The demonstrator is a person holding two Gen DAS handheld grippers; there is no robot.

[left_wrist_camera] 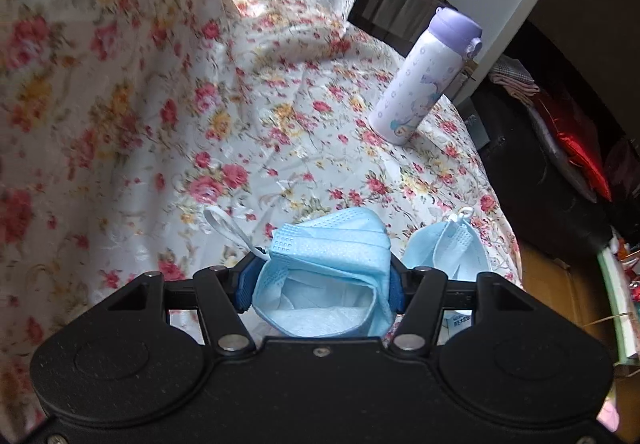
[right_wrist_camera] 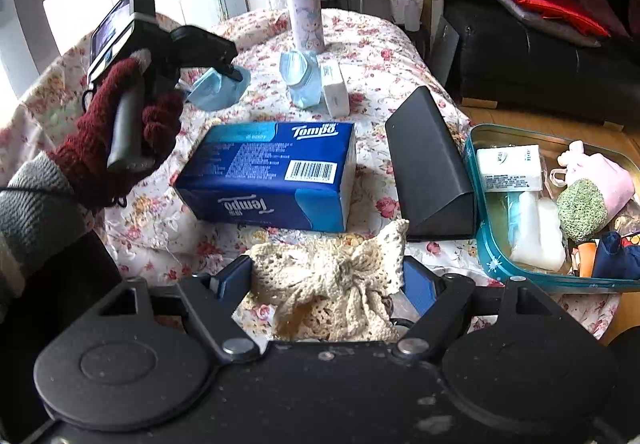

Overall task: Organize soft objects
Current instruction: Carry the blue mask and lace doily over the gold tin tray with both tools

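Two claws are at work over a worktop (right_wrist_camera: 400, 40) draped in a flowered cloth (left_wrist_camera: 168, 132). Farthest left in the right wrist view, a hand in a dark red knitted glove (right_wrist_camera: 120, 148) grips the handle of the left claw (left_wrist_camera: 322, 280), whose blue pads pinch a crumpled blue face mask (left_wrist_camera: 332, 264) from both sides; one white ear loop (left_wrist_camera: 228, 228) trails off to its left. Beside it, to the right, a second blue mask (left_wrist_camera: 448, 248) lies on the cloth (partly hidden behind the claw's frame). Farther back stands a white bottle with a purple lid (left_wrist_camera: 420, 84).

Mid-worktop lies a blue tissue box (right_wrist_camera: 272, 172), with a small white packet (right_wrist_camera: 335, 88) behind it. Nearest the camera, the right claw (right_wrist_camera: 328, 280) pinches a cream crocheted pouch (right_wrist_camera: 332, 276) between its pads, the jaws standing fairly wide around the bunched fabric. Right of the box sits a black wedge-shaped case (right_wrist_camera: 428, 168), touching a teal tin (right_wrist_camera: 492, 256) that holds a white packet, a pink pouch (right_wrist_camera: 600, 176) and a green fuzzy thing (right_wrist_camera: 580, 208).
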